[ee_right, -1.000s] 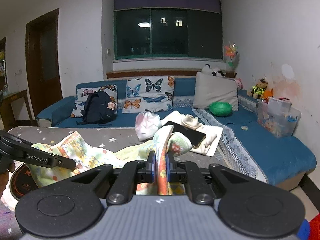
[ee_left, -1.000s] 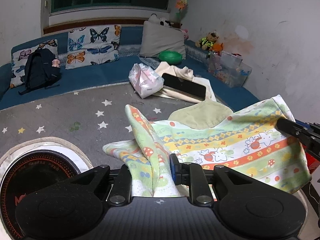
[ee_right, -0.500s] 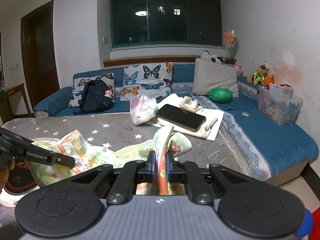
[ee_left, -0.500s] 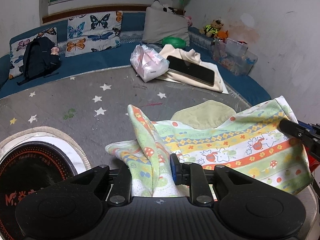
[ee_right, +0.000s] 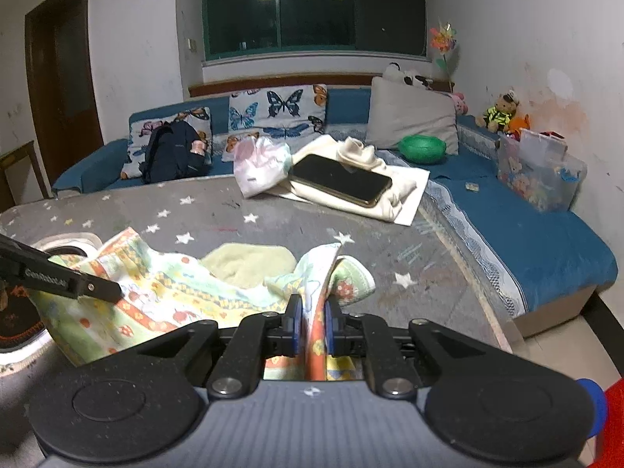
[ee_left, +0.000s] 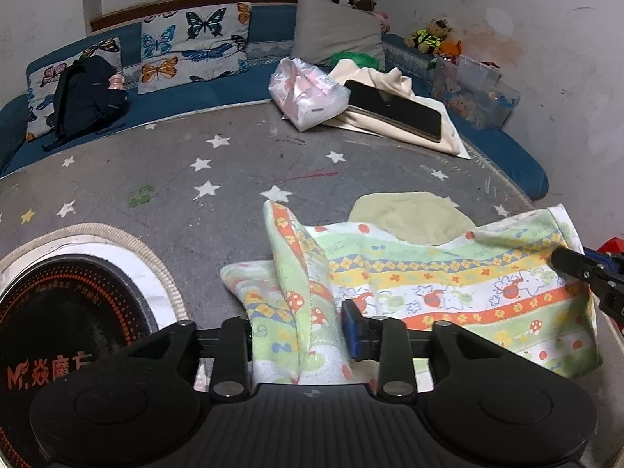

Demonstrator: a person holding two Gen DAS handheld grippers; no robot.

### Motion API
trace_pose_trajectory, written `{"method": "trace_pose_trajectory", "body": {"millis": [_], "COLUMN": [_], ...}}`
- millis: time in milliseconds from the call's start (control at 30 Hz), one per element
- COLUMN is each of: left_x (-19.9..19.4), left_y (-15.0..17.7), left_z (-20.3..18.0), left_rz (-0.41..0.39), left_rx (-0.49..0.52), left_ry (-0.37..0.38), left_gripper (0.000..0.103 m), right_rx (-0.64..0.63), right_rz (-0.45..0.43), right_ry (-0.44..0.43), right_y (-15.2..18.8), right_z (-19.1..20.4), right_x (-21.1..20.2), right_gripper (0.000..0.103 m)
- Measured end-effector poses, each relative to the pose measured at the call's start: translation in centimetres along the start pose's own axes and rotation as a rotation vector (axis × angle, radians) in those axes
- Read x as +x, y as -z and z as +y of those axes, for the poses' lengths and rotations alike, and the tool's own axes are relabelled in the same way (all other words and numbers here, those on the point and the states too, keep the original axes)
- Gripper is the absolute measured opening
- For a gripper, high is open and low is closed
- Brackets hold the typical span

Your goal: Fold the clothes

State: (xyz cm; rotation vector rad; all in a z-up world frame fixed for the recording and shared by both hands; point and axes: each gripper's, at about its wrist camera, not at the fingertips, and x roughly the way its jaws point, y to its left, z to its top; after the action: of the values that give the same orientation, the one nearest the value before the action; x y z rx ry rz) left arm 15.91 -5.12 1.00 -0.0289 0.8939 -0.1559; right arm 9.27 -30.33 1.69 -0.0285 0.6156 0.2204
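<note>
Both grippers have dropped lower over the grey star-printed table cover (ee_left: 187, 156) since a second ago, bringing the table surface closer in both views while the grip on the cloth is unchanged. The left gripper (ee_left: 298, 331) is clamped on a bunched corner of the pastel green, yellow and orange cartoon-print cotton garment (ee_left: 448, 284), the fabric rising in a peaked fold just ahead of its fingers and filling the gap between them. The right gripper (ee_right: 312, 325) pinches a thin upright edge of the same garment (ee_right: 156, 296) tightly between its blue pads (ee_right: 294, 323). Between the two grippers the cloth hangs stretched, its lower part resting on the table cover. A pale green inner lining (ee_right: 249, 263) shows ahead of the right gripper's fingers and to their left. Left of the left gripper's fingers sits a round black induction hob (ee_left: 58, 323) on a white mat. Far ahead of both pairs of fingers, a black smartphone (ee_right: 341, 183) lies on folded cream cloth (ee_right: 397, 191) beside a crumpled pink-and-white plastic bag (ee_right: 261, 167), with a blue sofa (ee_right: 526, 226) carrying butterfly-print cushions (ee_right: 280, 111) behind them.
</note>
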Motion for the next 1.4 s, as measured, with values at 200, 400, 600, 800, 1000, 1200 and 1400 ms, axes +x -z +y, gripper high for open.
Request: {"method": "trace_pose_trajectory", "body": {"millis": [200, 400, 600, 800, 1000, 1200, 1400], "left_x": [0.0, -0.1, -0.7, -1.7, -2.6, -3.6, -4.7], "left_y": [0.4, 0.7, 1.3, 2.1, 3.2, 4.7, 6.2], "left_z": [0.5, 0.9, 1.0, 0.9, 0.7, 0.2, -0.1], "left_rz": [0.002, 0.003, -0.003, -0.015, -0.026, -0.038, -0.055], "left_rx": [-0.003, -0.005, -0.005, 0.001, 0.006, 0.021, 0.035], "left_ry": [-0.032, -0.052, -0.062, -0.061, -0.059, -0.056, -0.057], "left_gripper": [0.05, 0.054, 0.06, 0.068, 0.078, 0.09, 0.098], "right_rx": [0.01, 0.004, 0.001, 0.003, 0.005, -0.005, -0.015], "right_rz": [0.004, 0.002, -0.009, -0.011, 0.001, 0.008, 0.008], "right_ry": [0.02, 0.013, 0.006, -0.005, -0.019, -0.026, -0.026], "right_y": [0.4, 0.5, 0.6, 1.1, 2.1, 3.4, 4.4], "right_z": [-0.4, -0.1, 0.4, 1.1, 2.1, 3.3, 4.4], "right_x": [-0.1, -0.4, -1.0, -1.6, -2.1, -2.7, -3.4], "right_gripper": [0.02, 0.028, 0.042, 0.069, 0.089, 0.1, 0.103]}}
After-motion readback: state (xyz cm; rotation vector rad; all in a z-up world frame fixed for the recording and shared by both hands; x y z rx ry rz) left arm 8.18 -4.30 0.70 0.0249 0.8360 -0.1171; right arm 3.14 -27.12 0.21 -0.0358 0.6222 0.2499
